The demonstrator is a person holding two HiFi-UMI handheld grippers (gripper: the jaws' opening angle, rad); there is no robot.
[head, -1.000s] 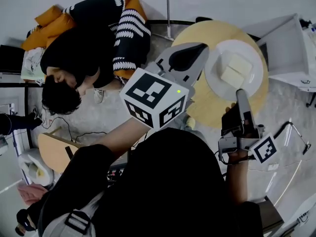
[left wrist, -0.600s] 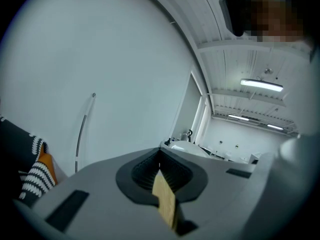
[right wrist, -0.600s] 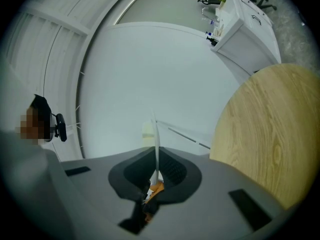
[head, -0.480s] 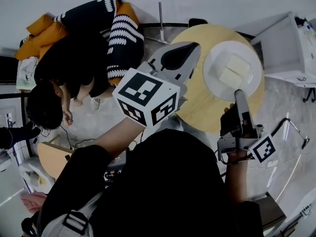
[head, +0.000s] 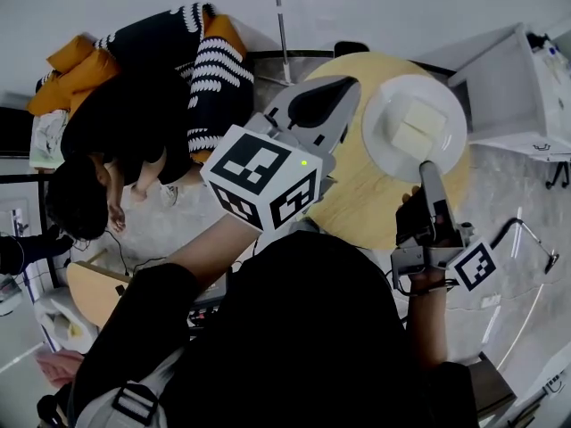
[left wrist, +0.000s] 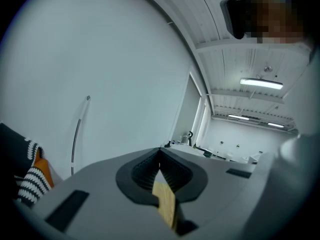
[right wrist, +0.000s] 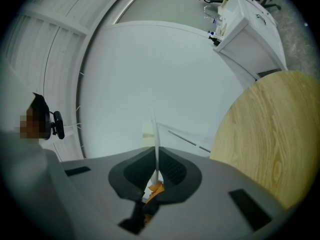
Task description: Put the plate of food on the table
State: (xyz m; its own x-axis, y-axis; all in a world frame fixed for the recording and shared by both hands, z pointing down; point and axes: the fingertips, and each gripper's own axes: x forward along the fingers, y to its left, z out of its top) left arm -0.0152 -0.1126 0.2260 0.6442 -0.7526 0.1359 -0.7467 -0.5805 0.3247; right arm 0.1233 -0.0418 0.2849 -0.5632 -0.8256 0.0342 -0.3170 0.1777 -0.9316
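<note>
The plate (head: 415, 127) is pinched by its near rim in the right gripper (head: 426, 169), jaws closed flat on it so that the food (head: 408, 125) lies level over the table (head: 366, 199). The left gripper (head: 343, 83) is held aside, shut and empty.

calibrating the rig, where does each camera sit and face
Head view: on the person's head, looking steeply down at the round wooden table and white plate of pale food blocks; both arms show.
Left gripper view: on the left gripper, facing a white wall; shut jaws show.
Right gripper view: on the right gripper, jaws shut on the plate's rim.
Shared: head view and right gripper view show plate, table.
</note>
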